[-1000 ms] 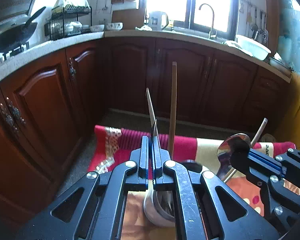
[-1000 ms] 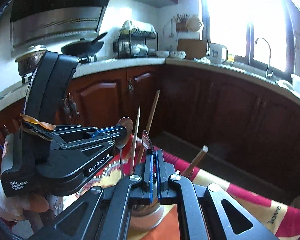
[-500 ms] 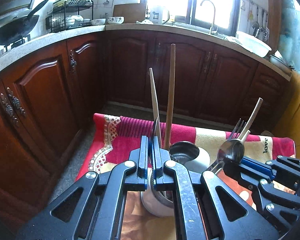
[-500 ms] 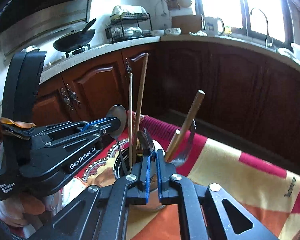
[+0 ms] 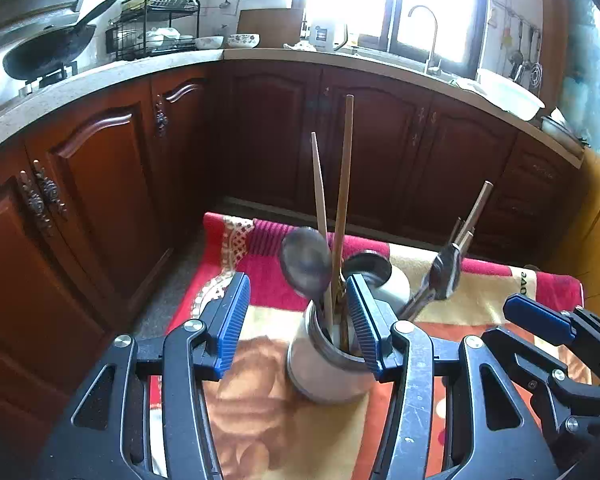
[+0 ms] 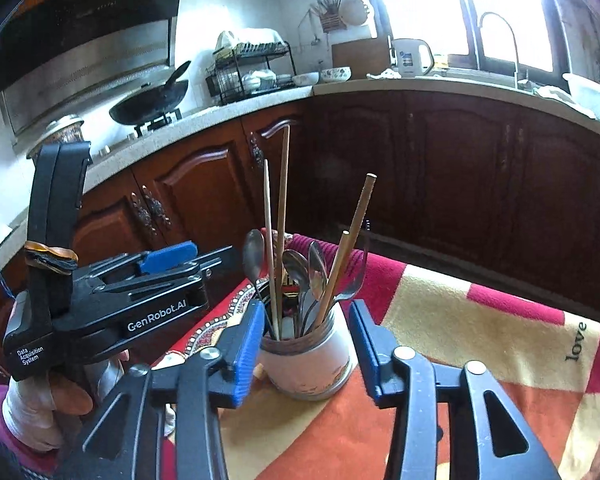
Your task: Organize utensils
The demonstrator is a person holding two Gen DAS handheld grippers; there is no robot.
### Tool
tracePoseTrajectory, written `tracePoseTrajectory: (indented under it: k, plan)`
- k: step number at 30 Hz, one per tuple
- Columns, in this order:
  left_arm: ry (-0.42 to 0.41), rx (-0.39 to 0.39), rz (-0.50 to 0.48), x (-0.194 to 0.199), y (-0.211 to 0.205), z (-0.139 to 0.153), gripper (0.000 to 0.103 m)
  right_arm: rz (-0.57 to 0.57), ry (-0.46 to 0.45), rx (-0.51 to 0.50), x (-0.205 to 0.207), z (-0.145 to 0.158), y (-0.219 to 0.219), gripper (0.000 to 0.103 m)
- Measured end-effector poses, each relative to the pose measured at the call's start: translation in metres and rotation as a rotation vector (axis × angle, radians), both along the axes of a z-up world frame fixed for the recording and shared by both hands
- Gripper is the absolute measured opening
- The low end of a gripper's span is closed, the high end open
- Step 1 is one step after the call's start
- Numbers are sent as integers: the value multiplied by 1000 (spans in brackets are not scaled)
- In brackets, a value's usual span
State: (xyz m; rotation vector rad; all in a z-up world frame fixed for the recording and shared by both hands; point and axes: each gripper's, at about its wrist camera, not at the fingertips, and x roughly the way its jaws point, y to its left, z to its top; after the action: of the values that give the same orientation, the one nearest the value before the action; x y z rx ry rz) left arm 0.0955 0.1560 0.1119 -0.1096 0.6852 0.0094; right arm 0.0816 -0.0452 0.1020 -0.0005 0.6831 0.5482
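I'm holding both claws spread w/ nothing in them, left claw (image 5: pixel 298 320) & right claw (image 6: pixel 304 344) each straddling the utensil jar (image 6: pixel 306 354), standing on the bench cloth (image 6: pixel 460 332) at 12 o'clock.

Two pale cylindrical utensil jars (image 5: pixel 332 368) stand on one red, orange and cream patterned cloth (image 6: pixel 440 320). Two long wooden chopsticks (image 6: pixel 282 200) rise from the left jar, two shorter brown ones (image 6: pixel 354 232) from the right jar (image 6: pixel 308 364). About four metal spoons (image 6: pixel 316 264) show there.
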Motion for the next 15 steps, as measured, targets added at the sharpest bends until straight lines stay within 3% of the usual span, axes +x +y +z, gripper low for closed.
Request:
tracePoseTrajectory:
  k: [15]
  plan:
    - [14,39,33,-47,-17,0,50,-82,29,-47,-23,-5,-2,44]
